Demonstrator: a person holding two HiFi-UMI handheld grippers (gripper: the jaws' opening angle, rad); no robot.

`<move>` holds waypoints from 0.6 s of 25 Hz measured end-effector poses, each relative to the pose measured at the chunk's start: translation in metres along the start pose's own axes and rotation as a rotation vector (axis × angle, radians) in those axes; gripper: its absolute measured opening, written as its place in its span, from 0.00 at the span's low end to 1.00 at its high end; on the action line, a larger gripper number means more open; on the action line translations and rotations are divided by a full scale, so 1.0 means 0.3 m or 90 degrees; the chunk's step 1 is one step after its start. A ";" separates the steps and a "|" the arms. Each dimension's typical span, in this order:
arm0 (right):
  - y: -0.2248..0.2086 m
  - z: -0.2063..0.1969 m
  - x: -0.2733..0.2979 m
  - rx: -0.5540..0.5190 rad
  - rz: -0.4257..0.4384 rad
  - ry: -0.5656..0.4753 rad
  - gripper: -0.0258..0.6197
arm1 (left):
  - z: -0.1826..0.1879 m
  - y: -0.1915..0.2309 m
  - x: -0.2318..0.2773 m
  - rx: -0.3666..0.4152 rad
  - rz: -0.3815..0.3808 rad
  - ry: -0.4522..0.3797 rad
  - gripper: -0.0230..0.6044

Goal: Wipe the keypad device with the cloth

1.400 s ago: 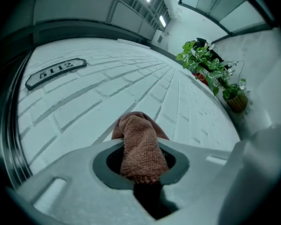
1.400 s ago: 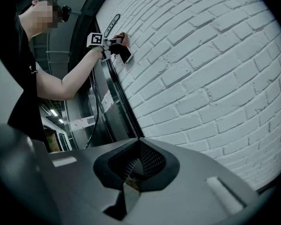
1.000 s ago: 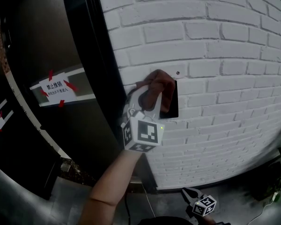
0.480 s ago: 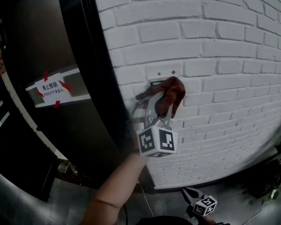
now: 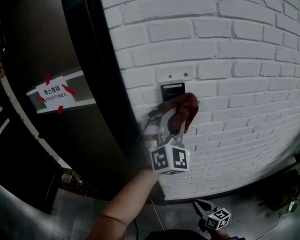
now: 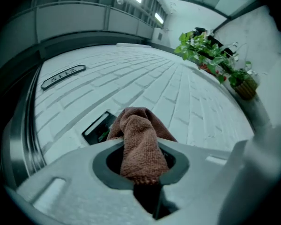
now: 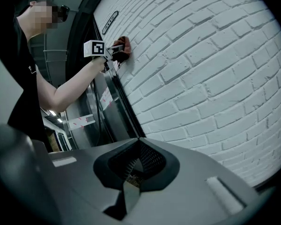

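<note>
Brown cloth (image 5: 184,110) is pinched in the left tongs (image 5: 171,119), bunched lengthwise along the jaws and pressed against the white brick wall (image 5: 230,59); it covers the lower part of the black keypad device (image 5: 172,90), which sits flat on the wall beside the dark door frame (image 5: 97,84), only its top end showing above; the right tongs (image 5: 201,207) hang low, jaws together on nothing.

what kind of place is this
Probably the entrance of an office or commercial building: a keypad device on a white brick wall beside a dark door frame, a taped notice nearby, and potted plants by the wall.
</note>
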State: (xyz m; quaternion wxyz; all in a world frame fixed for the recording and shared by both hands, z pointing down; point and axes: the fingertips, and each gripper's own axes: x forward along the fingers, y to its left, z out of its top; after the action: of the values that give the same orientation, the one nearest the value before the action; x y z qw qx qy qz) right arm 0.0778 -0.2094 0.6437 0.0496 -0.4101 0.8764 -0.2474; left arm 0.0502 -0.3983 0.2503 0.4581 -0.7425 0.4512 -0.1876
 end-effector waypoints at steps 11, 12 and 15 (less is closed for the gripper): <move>-0.050 0.007 -0.010 -0.003 -0.024 -0.006 0.04 | 0.084 0.275 0.001 -0.103 0.065 -0.071 0.14; -0.046 0.007 -0.007 -0.001 -0.020 -0.007 0.04 | 0.067 0.304 -0.013 -0.126 0.079 -0.069 0.14; -0.032 0.007 0.001 0.002 -0.010 -0.004 0.04 | -0.006 0.280 -0.049 -0.168 0.095 -0.052 0.14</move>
State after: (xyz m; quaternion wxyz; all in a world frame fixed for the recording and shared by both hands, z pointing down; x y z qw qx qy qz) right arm 0.0850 -0.2157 0.6464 0.0510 -0.4178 0.8726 -0.2479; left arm -0.0005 -0.4013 0.1819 0.3875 -0.7676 0.5069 -0.0615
